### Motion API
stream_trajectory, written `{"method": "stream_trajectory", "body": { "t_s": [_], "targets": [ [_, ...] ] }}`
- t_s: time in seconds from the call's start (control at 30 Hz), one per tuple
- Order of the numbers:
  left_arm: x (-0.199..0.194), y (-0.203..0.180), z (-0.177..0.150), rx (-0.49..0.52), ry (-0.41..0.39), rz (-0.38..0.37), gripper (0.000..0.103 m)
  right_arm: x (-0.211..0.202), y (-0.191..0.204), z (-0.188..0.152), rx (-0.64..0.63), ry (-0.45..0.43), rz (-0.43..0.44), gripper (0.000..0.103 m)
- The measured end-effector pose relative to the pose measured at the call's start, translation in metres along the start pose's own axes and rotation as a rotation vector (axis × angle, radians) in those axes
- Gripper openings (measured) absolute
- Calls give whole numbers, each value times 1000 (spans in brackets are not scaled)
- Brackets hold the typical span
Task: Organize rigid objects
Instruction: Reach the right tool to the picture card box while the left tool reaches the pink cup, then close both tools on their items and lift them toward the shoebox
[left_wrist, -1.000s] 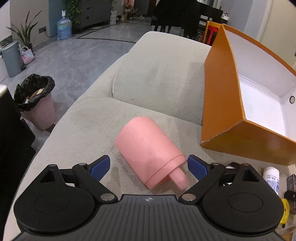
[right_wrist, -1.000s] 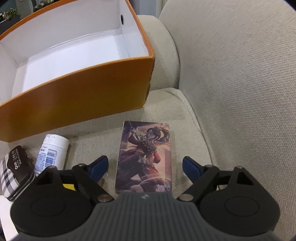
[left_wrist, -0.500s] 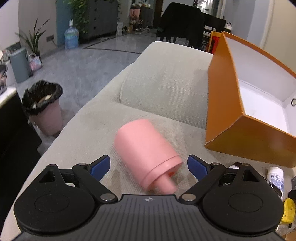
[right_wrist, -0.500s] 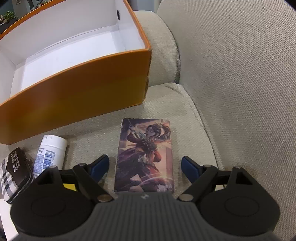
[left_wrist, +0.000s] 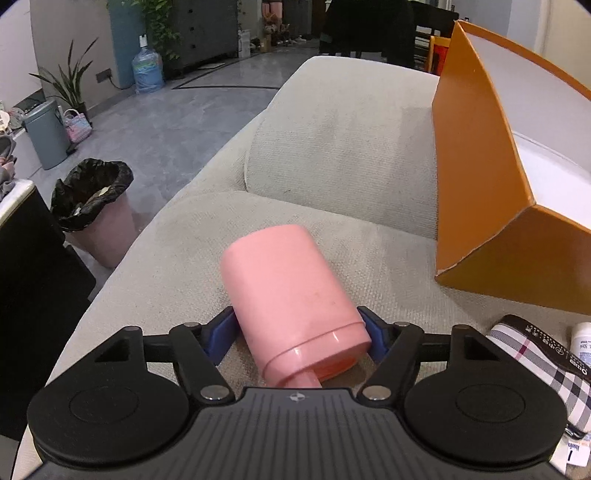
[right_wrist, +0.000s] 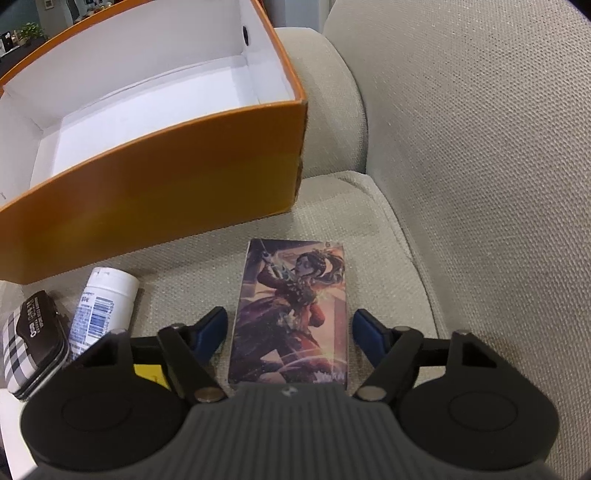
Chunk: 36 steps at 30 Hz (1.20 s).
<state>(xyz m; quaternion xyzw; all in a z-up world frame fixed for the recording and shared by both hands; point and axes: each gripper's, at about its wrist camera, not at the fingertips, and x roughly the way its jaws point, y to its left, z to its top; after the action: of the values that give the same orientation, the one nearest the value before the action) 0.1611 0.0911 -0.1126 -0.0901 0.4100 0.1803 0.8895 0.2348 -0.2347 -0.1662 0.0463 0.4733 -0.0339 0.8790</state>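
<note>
Pink cup (left_wrist: 291, 295) clamped between left gripper (left_wrist: 300, 330) jaws.

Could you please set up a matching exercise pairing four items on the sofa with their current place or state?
Things:
1. pink bottle
2. illustrated box
3. white pill bottle
4. orange box

States:
A. lying between the open right claw fingers, not gripped
B. open-topped, white inside, nothing in it
C. clamped in the left claw
D. lying on its side beside a plaid case

Pairs: 1-C, 2-A, 3-D, 4-B
</note>
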Motion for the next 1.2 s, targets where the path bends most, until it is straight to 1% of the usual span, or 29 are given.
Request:
{"method": "stream_trajectory", "body": {
  "t_s": [0.03, 0.17, 0.23, 0.37, 0.5, 0.6, 0.8, 0.9, 1.2],
  "targets": [
    [0, 0, 0, 5, 2, -4, 78, -1, 0, -1, -1, -2, 0, 70],
    [-5, 2, -3, 32, -9, -24, 73, -4, 1, -3, -13, -11, 1, 60],
    [-7, 7, -5, 36, -12, -39, 69, -5, 2, -4, -17, -16, 1, 59],
    [-16, 17, -8, 36, -29, -79, 67, -8, 0, -5, -4, -20, 11, 59],
    [-22, 21, -7, 50, -45, -97, 66, -11, -4, -4, 5, -18, 17, 58],
    [-29, 25, -5, 47, -59, -125, 63, -14, -8, -3, 22, -16, 27, 58],
    [-34, 27, -4, 63, -70, -145, 63, -26, -16, -4, 61, -29, 53, 58],
    [-36, 30, -3, 56, -73, -153, 63, -30, -18, -4, 77, -33, 60, 58],
    [-60, 36, 8, 79, -138, -198, 63, -58, -25, -2, 98, -113, 69, 58]
  ]
}}
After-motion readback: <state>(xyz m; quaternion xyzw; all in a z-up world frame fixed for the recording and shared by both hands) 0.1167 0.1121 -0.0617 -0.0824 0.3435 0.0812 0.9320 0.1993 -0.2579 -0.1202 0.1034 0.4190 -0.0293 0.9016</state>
